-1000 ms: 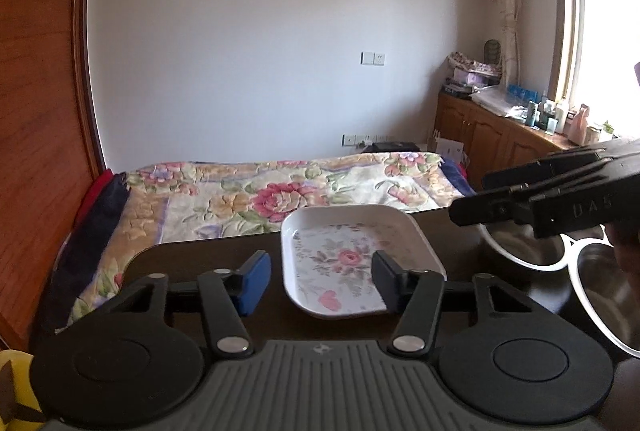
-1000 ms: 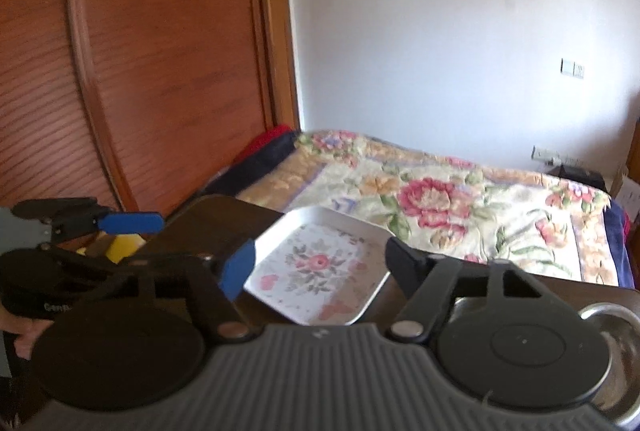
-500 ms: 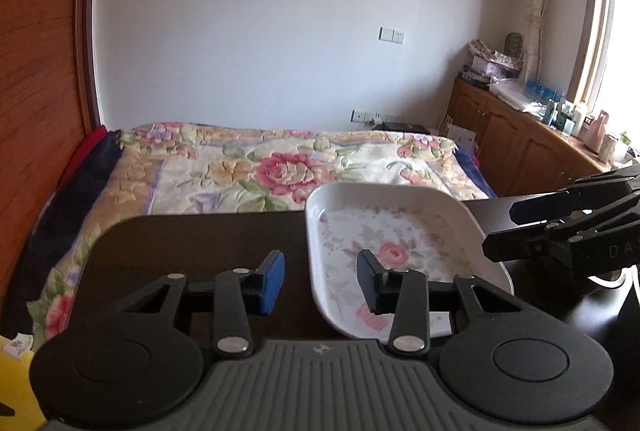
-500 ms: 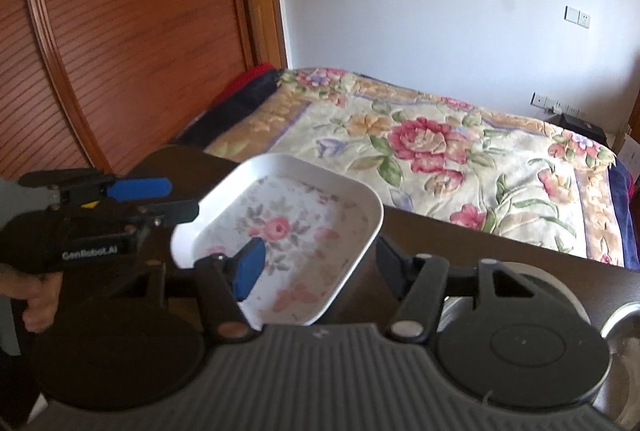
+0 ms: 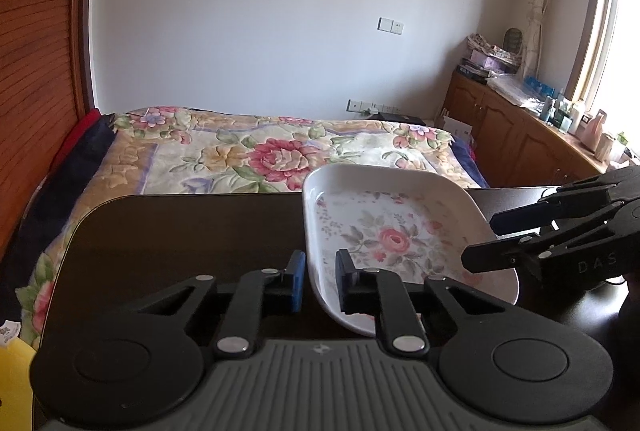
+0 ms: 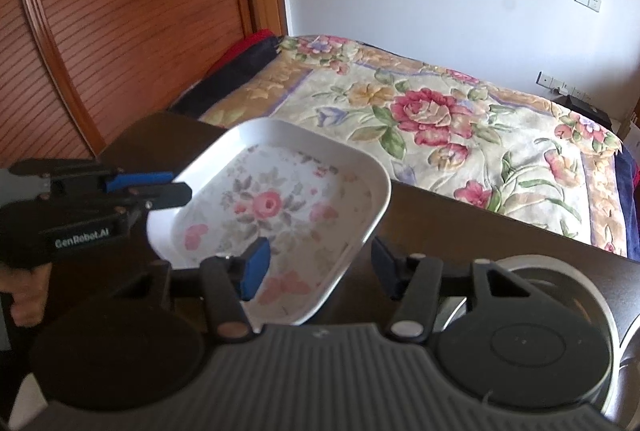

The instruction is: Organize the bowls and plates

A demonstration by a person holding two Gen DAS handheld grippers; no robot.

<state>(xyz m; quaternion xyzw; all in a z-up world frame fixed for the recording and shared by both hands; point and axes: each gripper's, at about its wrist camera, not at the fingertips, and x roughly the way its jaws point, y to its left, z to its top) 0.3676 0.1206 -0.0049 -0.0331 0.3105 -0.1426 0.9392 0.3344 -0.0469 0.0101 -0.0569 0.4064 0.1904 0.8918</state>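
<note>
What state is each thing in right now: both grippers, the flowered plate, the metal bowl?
left gripper: shut on the plate's rim; its jaws have just been closing.
right gripper: open, astride the opposite rim; its jaws have just been closing, pads not pressing.
flowered plate: empty, right way up, on the table.
metal bowl: on the table, mostly hidden behind the right gripper.

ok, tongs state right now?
Left tongs: just closed, clamped on floral plate rim.
Right tongs: open, just been closing, rim between, not touching.
</note>
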